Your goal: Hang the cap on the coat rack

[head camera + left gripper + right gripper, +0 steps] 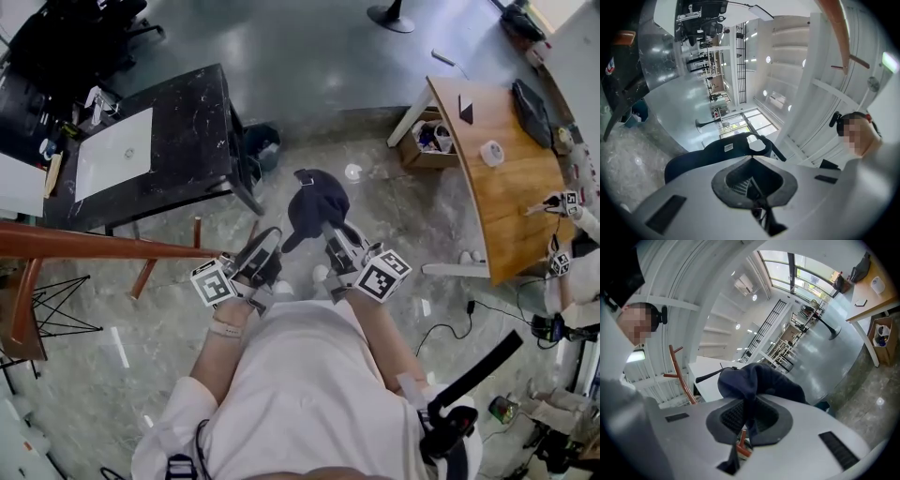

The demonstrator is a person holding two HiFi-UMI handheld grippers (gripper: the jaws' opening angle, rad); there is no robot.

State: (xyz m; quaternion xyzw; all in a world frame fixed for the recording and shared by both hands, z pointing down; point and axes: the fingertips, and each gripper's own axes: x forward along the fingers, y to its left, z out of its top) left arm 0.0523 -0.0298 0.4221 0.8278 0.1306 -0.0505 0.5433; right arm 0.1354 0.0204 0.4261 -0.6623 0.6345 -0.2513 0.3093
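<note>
Now, from the head view, my right gripper (330, 230) pinches the dark cap (317, 202). My left gripper (270, 246) is right beside it. The left gripper view shows my jaws together, with the cap (717, 152) just ahead. The right gripper view shows cap cloth (754, 380) squeezed between my jaws, and the coat rack (677, 369) off to their left.

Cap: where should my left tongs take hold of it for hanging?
Probably the rear strap arching over the back opening of the cap, coming from the left: that loop faces the left tongs, while the right tongs pinch its fabric.
</note>
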